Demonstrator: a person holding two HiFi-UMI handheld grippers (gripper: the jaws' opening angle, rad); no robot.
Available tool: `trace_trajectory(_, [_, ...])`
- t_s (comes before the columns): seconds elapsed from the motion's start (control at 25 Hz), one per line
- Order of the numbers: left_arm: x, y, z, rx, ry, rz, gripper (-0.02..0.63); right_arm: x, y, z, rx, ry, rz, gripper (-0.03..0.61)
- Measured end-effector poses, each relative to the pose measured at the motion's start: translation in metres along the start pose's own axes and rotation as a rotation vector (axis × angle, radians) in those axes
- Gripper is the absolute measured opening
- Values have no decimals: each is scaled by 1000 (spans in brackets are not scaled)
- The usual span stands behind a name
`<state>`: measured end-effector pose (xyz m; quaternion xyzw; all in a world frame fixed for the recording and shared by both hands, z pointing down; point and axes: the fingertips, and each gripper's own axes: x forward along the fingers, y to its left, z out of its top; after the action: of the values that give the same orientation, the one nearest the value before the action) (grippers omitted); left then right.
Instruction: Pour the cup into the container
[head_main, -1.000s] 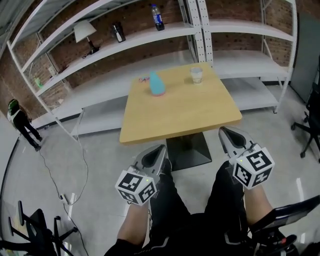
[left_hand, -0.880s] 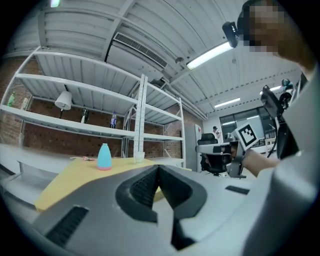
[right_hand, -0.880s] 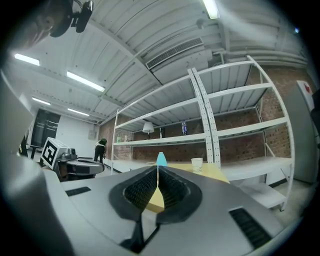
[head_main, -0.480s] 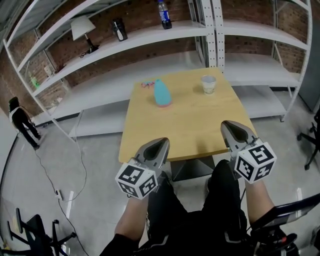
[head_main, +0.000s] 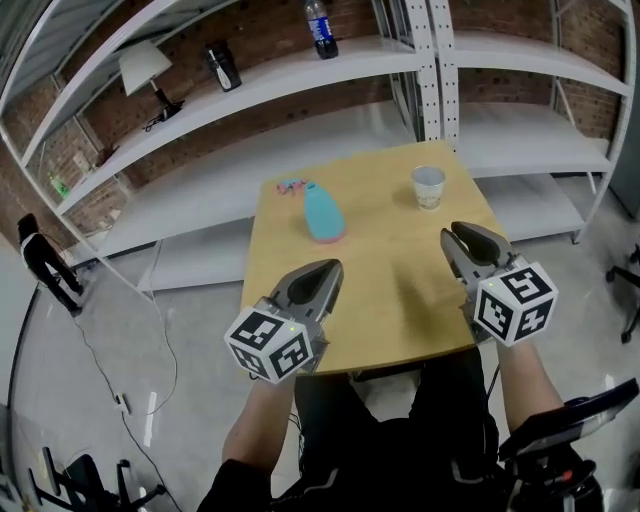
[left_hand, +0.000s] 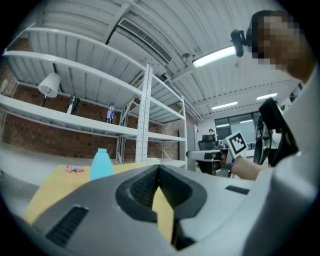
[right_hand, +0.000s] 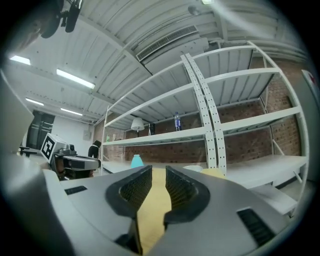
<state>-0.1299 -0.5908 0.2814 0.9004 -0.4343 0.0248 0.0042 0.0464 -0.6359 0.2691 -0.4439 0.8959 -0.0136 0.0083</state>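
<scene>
The left gripper (head_main: 325, 268) is held above the worktop (head_main: 390, 320), fingers closed on nothing; the right gripper (head_main: 462, 232) has just been opened slightly, empty; cup (head_main: 428, 187) and blue container (head_main: 322, 212) are untouched.

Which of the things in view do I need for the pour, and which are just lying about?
For the job:
- cup, on the table
- blue container, upright on the table

Lying about:
- small pink thing, on the table behind the container
- lamp, dark flask and bottle, on the shelf
</scene>
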Motion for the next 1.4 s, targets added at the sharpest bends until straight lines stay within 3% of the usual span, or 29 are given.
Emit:
trace_trajectory(0.2, [31, 26, 3, 27, 14, -42, 2, 38, -27, 0, 1, 17, -29, 97])
trace_trajectory(0.4, [57, 45, -14, 66, 76, -93, 2, 73, -58, -12, 2, 79, -72, 226])
trace_trajectory(0.64, [72, 55, -41, 42, 110, -168, 2, 112, -96, -42, 31, 200, -67, 313])
trace_trajectory(1.08, [71, 59, -58, 1, 180, -246, 2, 146, -114, -72, 39, 299, -45, 331])
trace_trajectory(1.4, [64, 73, -57, -7, 143, -202, 2, 161, -121, -78, 35, 336, -49, 331])
